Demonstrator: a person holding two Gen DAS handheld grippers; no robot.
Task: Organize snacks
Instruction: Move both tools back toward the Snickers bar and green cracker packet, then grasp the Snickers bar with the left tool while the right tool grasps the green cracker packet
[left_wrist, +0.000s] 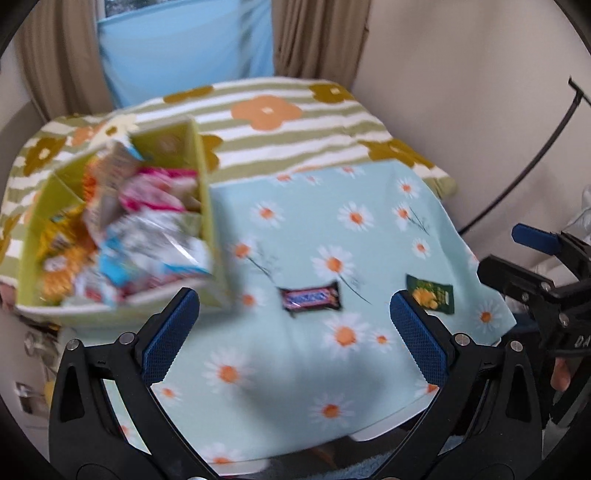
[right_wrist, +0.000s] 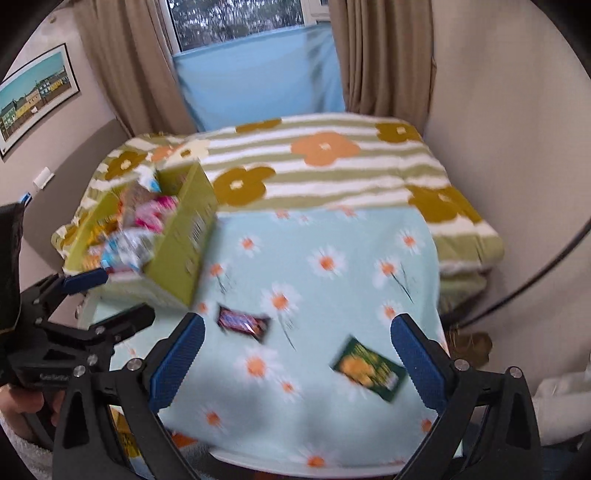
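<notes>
A dark Snickers bar (left_wrist: 311, 298) lies on the light-blue daisy cloth (left_wrist: 295, 362), also in the right wrist view (right_wrist: 242, 323). A small dark-green snack packet (left_wrist: 430, 294) lies to its right (right_wrist: 367, 369). A green box (left_wrist: 184, 147) full of mixed snack packets stands at the left (right_wrist: 184, 236). My left gripper (left_wrist: 294, 334) is open and empty, above the cloth in front of the bar. My right gripper (right_wrist: 297, 360) is open and empty, above the cloth between bar and packet.
A green-striped flowered blanket (left_wrist: 295, 136) covers the far half of the surface. Curtains (right_wrist: 380, 55) and a blue panel (right_wrist: 258, 74) stand behind. A wall is close on the right. The cloth's front edge (right_wrist: 295, 461) drops off just below the grippers.
</notes>
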